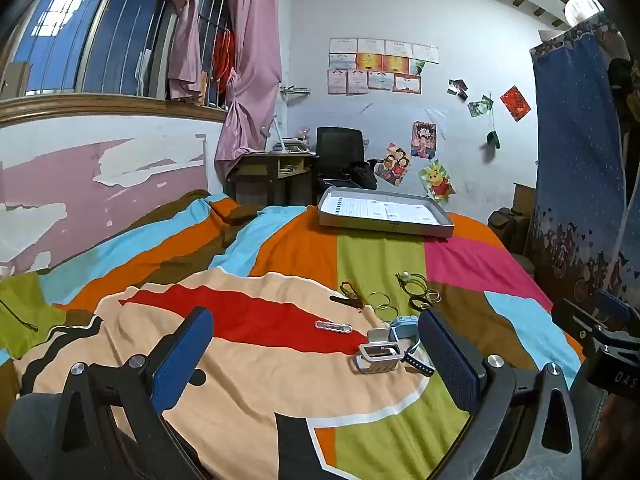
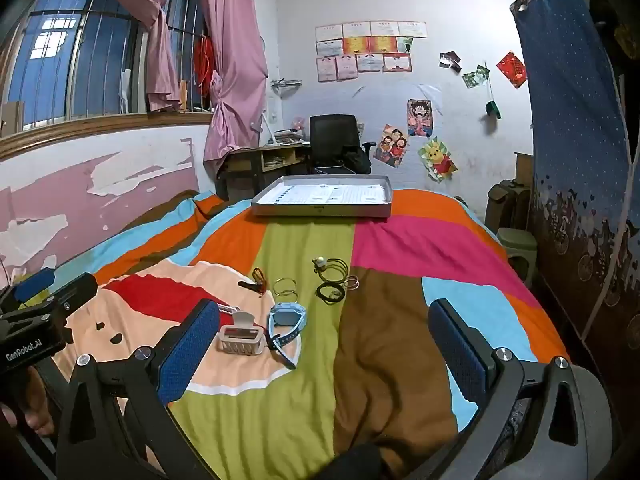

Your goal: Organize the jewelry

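Though ribbed, hair claw (image 2: 240, 338) smooth plastic

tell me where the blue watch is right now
In both views the blue watch lies on the bedspread, just right of the white hair claw clip, nearer than the gold bangles.

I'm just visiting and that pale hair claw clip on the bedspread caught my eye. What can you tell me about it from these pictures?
The pale beige plastic claw hair clip lies on the peach patch of the striped bedspread. It has a rectangular open frame, a row of short teeth along its near edge, and a raised pinch tab at the back. It looks closed and rests flat. The light blue wristwatch lies right beside it, apparently touching. Neither gripper touches it; both sets of jaws stand open.
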A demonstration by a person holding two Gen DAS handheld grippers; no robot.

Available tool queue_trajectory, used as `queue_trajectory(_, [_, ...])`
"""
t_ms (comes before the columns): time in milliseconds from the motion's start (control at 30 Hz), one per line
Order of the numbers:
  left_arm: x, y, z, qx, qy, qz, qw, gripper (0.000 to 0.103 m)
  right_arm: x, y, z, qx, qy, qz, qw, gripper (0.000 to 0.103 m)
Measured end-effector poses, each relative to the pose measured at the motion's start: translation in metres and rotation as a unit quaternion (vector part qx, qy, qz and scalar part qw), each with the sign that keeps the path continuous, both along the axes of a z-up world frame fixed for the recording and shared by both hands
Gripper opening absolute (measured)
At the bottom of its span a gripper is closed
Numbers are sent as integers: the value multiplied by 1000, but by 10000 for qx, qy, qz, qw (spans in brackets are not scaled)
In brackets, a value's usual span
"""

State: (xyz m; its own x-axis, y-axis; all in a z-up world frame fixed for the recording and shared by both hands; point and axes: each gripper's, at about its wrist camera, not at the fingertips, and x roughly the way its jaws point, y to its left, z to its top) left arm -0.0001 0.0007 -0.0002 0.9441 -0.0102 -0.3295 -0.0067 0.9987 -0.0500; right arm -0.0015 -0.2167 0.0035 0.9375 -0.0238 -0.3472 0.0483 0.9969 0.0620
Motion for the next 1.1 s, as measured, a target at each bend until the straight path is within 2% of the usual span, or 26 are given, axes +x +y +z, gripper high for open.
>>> queue_trajectory(1100, [2, -8, 7, 94, -36, -38, 9999, 103, -1, 2, 0, -36, -10, 40, 10000, 102])
